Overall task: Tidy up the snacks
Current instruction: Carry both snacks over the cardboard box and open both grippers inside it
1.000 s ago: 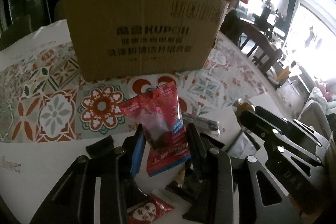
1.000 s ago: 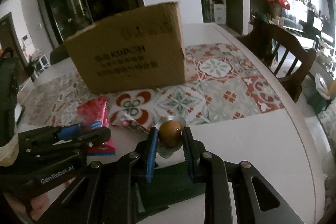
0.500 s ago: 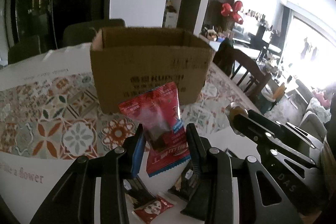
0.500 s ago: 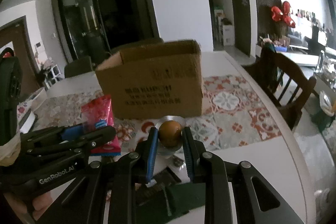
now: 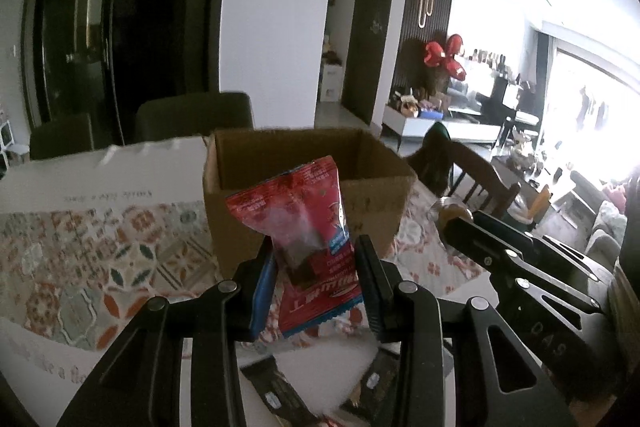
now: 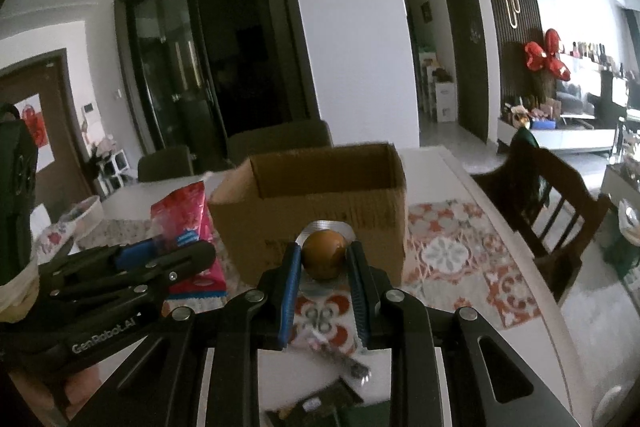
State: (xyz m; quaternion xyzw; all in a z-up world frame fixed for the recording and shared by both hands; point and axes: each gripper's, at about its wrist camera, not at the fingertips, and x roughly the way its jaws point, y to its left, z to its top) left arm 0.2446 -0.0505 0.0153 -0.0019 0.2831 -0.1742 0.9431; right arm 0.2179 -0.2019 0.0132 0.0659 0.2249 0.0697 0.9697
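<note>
Left wrist: one red packet [image 5: 304,223], one box [image 5: 308,163].

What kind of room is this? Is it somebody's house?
Probably a home's dining area beside a living room: a table with a patterned tablecloth, wooden dining chairs, and a sofa near the bright window.

Black left gripper [image 5: 316,267] with blue-padded jaws, silver screws

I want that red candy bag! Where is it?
The red snack bag is held up off the table between the left gripper's fingers, in front of the open cardboard box.
</note>
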